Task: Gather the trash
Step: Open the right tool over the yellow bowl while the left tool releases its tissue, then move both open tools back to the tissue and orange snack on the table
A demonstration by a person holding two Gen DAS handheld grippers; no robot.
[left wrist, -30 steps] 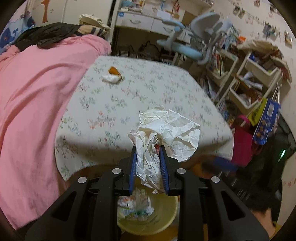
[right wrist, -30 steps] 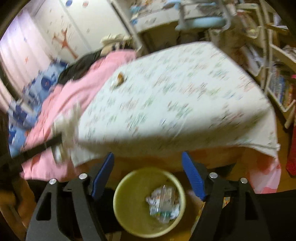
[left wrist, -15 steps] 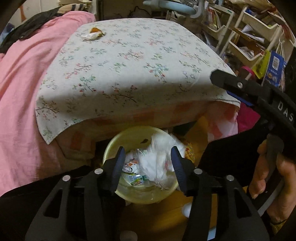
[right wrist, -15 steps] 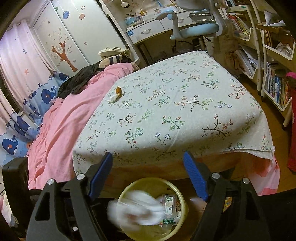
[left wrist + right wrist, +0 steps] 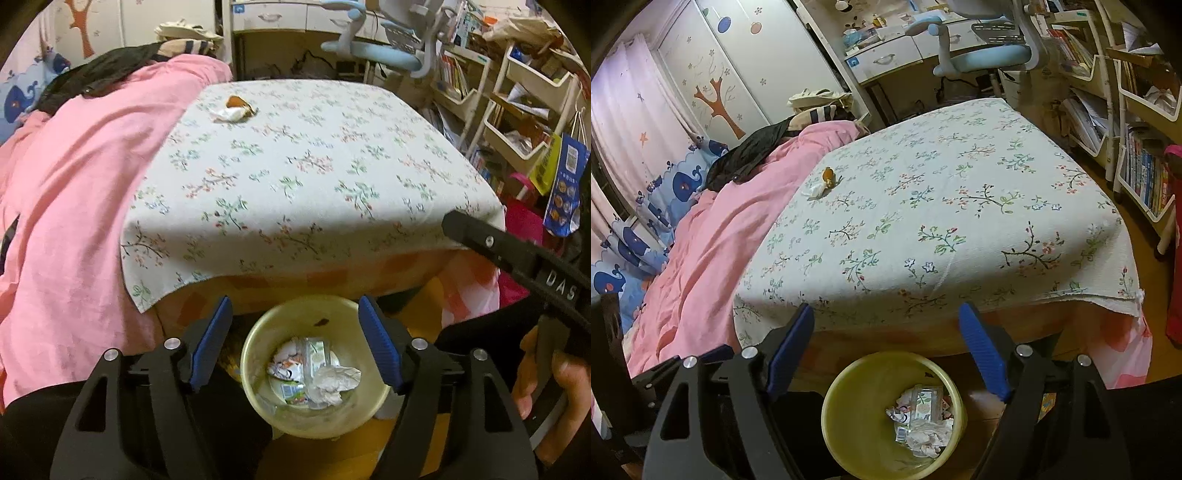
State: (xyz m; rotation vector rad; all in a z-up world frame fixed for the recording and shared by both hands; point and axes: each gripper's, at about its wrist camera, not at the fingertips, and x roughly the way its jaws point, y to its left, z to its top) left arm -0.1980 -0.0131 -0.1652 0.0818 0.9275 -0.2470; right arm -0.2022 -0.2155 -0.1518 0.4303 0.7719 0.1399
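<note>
At the foot of the bed (image 5: 960, 221), on the floor, stood your yellow bin (image 5: 255, 365), holding crumpled paper (image 5: 334, 384) and wrappers. On the floral bedspread (image 5: 295, 177), far side: one white scrap with an orange piece (image 5: 234, 110), touching. Beside it lay a pink quilt (image 5: 74, 184). Your left hand-held gripper (image 5: 295, 347) was opening, nothing between its jaws; the right hand-held gripper (image 5: 886, 347) gaped, released. Shelves (image 5: 1137, 122) stood right.

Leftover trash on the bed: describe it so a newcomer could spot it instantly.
Start at the floral bedspread and go to its far edge beside the pink quilt. There lies the leftover trash: a small white crumpled scrap with an orange-brown piece touching it. It is the only loose thing on the spread; the other trash sits in the yellow bin.
</note>
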